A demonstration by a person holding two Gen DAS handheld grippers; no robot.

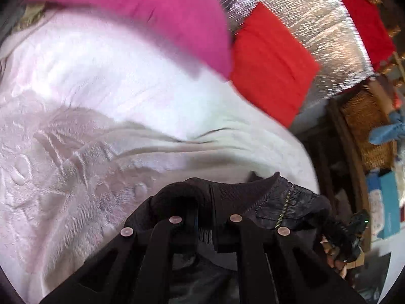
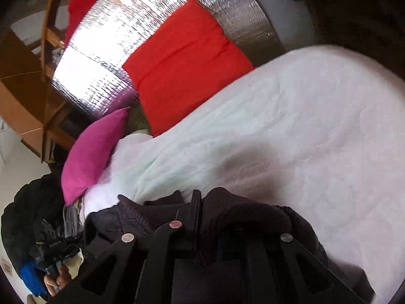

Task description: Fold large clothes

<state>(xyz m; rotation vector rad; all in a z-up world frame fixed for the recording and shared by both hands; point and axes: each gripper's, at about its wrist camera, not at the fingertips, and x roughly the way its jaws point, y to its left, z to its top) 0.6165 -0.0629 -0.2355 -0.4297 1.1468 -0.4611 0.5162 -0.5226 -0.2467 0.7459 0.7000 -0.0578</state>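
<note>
My left gripper & right gripper each pinch tight on the black jacket, which hangs over the near edge of the white bed cover. Farther off: pink pillow, red pillow. Thick cloth could slip out if I tug hard, I think.

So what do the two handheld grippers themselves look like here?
Both look alike: the left gripper and right gripper have matte black plastic linkage arms with cut-out slots, joined by round silvery-pink rivets, narrowing to flat black jaws. No cables or markings are visible.
</note>
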